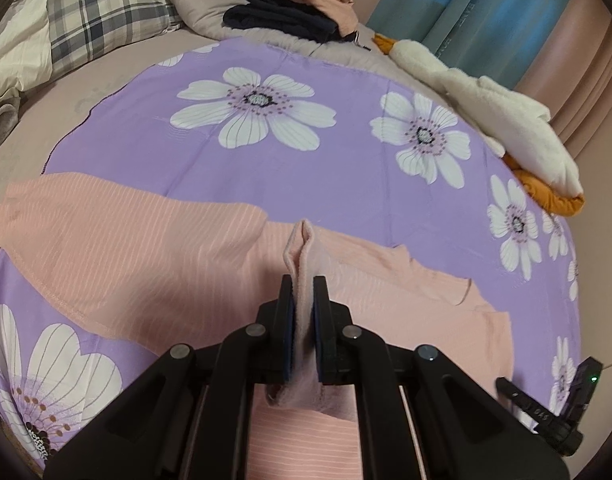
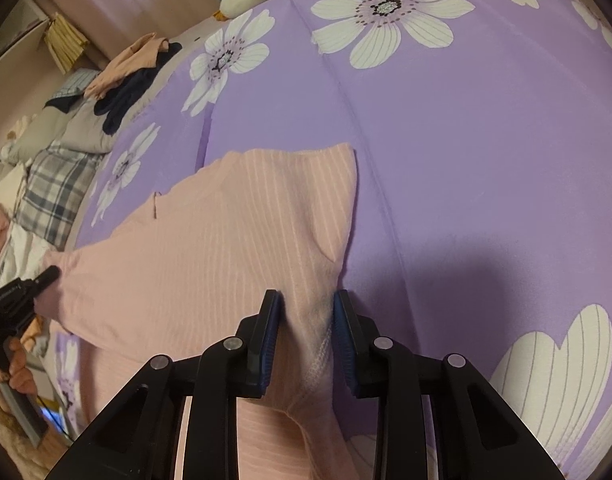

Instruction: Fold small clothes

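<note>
Left tongs pinch pink top near plush duck.

A pink ribbed garment lies spread across the purple flowered sheet on the bed, thin pale stripes running through its knit. 1 sleeve stretches flat to the left with a stitched hem. 2 bunched folds of its fabric stand pinched up off the sheet near the lower edge.
</note>
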Demonstrator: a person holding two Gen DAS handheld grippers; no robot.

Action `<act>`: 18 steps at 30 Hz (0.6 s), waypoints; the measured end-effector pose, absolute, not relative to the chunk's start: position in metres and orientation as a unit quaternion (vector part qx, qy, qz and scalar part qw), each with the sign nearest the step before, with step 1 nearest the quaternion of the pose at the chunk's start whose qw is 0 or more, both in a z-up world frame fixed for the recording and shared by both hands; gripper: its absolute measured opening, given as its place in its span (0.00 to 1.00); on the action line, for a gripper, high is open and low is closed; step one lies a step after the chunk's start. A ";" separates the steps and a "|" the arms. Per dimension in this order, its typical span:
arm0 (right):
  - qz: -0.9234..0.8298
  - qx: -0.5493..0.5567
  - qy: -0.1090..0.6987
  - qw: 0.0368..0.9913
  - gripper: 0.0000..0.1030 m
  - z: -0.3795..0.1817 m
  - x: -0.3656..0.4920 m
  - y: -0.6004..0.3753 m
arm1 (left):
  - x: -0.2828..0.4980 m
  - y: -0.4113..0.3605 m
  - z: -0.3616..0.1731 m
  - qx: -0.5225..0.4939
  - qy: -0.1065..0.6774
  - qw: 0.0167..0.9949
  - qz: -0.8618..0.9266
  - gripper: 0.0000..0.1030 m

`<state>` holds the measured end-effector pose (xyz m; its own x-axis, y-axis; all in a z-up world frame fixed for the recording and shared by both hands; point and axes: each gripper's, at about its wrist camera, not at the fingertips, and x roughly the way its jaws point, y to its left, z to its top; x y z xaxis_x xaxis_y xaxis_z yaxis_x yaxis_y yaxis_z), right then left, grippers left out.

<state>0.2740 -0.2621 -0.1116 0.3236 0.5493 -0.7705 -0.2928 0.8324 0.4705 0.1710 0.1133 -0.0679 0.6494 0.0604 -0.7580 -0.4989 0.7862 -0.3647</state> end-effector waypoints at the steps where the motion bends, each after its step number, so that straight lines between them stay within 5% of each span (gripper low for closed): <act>1: 0.261 0.123 0.519 0.804 0.30 -0.112 0.274 -0.262 | 0.171 0.115 -0.071 -0.286 0.388 0.861 0.163 0.07; 18: 0.253 0.103 0.518 0.810 0.30 -0.111 0.273 -0.256 | 0.171 0.126 -0.123 -0.289 0.437 0.834 0.175 0.10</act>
